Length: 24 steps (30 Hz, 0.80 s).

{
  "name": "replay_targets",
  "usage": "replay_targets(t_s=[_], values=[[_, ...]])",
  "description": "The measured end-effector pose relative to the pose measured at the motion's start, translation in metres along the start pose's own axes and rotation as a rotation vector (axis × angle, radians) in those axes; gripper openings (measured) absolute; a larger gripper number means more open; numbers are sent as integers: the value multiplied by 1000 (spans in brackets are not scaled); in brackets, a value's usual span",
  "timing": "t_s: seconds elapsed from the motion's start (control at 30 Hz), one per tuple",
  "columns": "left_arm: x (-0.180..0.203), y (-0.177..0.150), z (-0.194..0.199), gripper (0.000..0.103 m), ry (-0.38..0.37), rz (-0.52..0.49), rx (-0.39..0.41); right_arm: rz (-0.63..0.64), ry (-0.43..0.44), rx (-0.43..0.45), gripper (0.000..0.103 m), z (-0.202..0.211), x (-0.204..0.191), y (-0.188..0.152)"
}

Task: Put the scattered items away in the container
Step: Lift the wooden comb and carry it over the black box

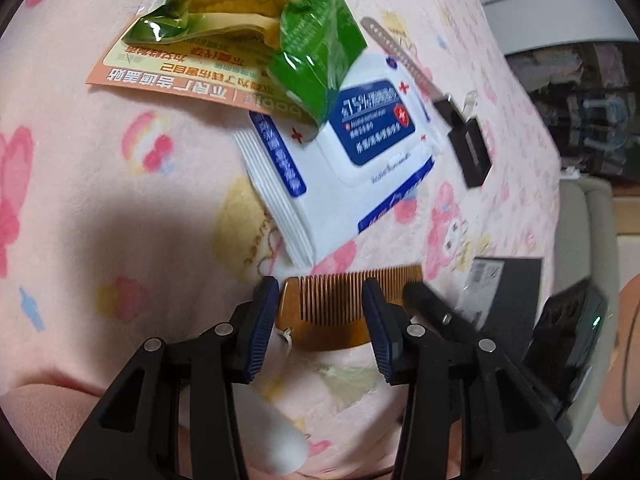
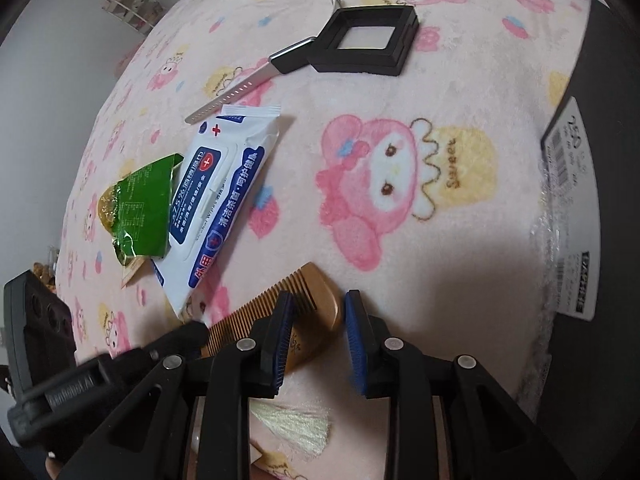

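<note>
A brown wooden comb point(image 1: 328, 300) lies on the pink cartoon blanket point(image 1: 120, 200), teeth toward the wipes. My left gripper point(image 1: 320, 316) stands over its one end, pads apart, the right pad covering part of the comb. My right gripper point(image 2: 316, 332) straddles the comb's point(image 2: 316, 296) rounded end; its left pad overlaps the comb and a thin gap shows at the right pad. Neither pair of pads presses on it. A pale tassel point(image 2: 296, 420) trails below. The black box point(image 2: 600, 180) with a barcode label sits at the right.
Beyond the comb lie a white-and-blue wipes pack point(image 2: 224, 196), a green corn packet point(image 2: 140, 208), a perforated metal strip point(image 2: 232, 96) and a small black square frame case point(image 2: 368, 36). An orange card point(image 1: 172, 76) lies under the corn packet point(image 1: 240, 0).
</note>
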<state>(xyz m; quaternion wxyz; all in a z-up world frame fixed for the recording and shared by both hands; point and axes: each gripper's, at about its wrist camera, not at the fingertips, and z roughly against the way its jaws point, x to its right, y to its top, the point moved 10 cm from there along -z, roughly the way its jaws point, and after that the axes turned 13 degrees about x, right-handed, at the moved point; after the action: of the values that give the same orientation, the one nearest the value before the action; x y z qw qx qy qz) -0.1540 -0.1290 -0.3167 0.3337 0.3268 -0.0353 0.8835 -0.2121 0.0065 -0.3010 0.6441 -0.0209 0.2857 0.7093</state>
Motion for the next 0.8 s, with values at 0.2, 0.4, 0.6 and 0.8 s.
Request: replay_targets(t_s=[0.2, 0.4, 0.6, 0.8], values=[[1, 7, 4, 44, -38, 39, 24, 22, -14, -22, 24, 17, -3, -23], [-3, 2, 10, 44, 62, -27, 36, 12, -3, -43, 24, 22, -2, -43], [-1, -9, -6, 44, 108, -100, -19, -9, -7, -38, 27, 11, 5, -38], [6, -11, -4, 46, 40, -99, -24, -35, 30, -18, 31, 9, 6, -33]])
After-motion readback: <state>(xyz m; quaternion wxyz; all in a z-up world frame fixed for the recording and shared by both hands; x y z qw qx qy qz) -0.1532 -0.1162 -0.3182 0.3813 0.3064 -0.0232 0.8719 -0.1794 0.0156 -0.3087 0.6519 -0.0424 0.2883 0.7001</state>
